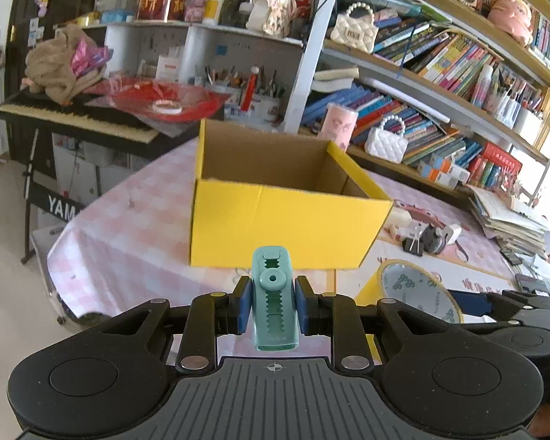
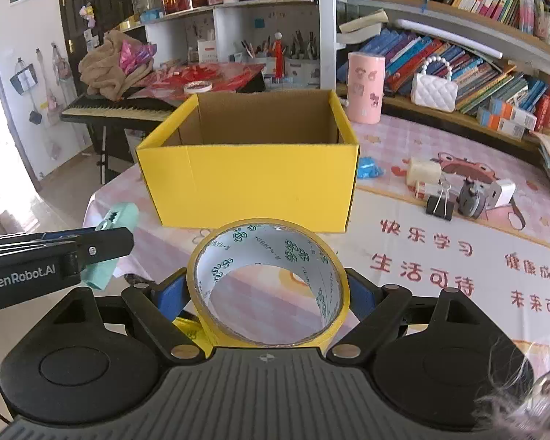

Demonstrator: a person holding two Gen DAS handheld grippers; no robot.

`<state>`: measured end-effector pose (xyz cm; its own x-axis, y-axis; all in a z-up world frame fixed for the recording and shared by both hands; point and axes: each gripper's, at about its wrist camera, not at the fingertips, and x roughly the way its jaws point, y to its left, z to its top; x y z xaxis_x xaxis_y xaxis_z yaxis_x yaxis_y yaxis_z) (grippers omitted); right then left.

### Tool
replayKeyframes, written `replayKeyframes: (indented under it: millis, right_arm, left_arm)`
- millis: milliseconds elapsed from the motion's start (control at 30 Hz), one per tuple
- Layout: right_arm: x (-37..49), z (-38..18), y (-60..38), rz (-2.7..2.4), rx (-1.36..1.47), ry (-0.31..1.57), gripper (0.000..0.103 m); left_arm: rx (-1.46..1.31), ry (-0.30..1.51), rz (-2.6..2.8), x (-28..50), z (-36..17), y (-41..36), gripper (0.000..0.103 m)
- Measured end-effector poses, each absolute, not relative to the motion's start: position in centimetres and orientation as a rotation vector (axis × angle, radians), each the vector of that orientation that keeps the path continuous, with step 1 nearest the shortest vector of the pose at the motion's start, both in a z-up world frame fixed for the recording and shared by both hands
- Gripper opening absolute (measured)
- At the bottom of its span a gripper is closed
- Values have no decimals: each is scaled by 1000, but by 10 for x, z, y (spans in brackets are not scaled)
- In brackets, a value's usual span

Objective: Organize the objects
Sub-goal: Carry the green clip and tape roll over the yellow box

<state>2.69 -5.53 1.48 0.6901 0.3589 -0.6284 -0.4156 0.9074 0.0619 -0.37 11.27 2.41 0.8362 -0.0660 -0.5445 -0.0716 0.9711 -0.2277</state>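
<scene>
Clip (image 1: 275, 304), teal plastic, sits clamped between the blue pads of the left gripper (image 1: 274, 306), in front of the yellow box (image 1: 282, 227). Tape roll (image 2: 267, 286) sits clamped across its width in the right gripper (image 2: 266, 293). Box stands open on the pink checked tablecloth (image 2: 403, 139); binder clip (image 2: 440, 203) lies to its right.

- Electric keyboard (image 2: 121, 108), on a dark stand, keys facing up.
- Beige cloth bundle (image 2: 106, 66), heaped on top of the keyboard.
- Red sheet (image 2: 216, 77), spread just right of the bundle, over the keyboard's right end.
- Pen pots (image 2: 297, 55), on a shelf behind and right of the keyboard.
- Pink cylinder (image 2: 365, 88), upright, well right of the keyboard.
- White quilted handbag (image 2: 433, 91), farther right still, before rows of books (image 2: 476, 73).
</scene>
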Motion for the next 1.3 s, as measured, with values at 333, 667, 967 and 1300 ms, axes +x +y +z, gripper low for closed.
replayKeyframes:
  millis: [333, 667, 967, 1300]
  right_arm:
    - [73, 60, -55, 388, -76, 486, 85]
    - [169, 81, -35, 426, -69, 419, 85]
    - [252, 67, -18, 481, -112, 457, 85]
    - [306, 32, 17, 646, -248, 608, 85]
  left_arm:
    - [-202, 459, 13, 41, 55, 118, 23]
    - [-154, 446, 26, 112, 56, 106, 23]
    - [-84, 527, 44, 172, 36, 94, 23]
    - [-42, 653, 63, 208, 6, 86, 23]
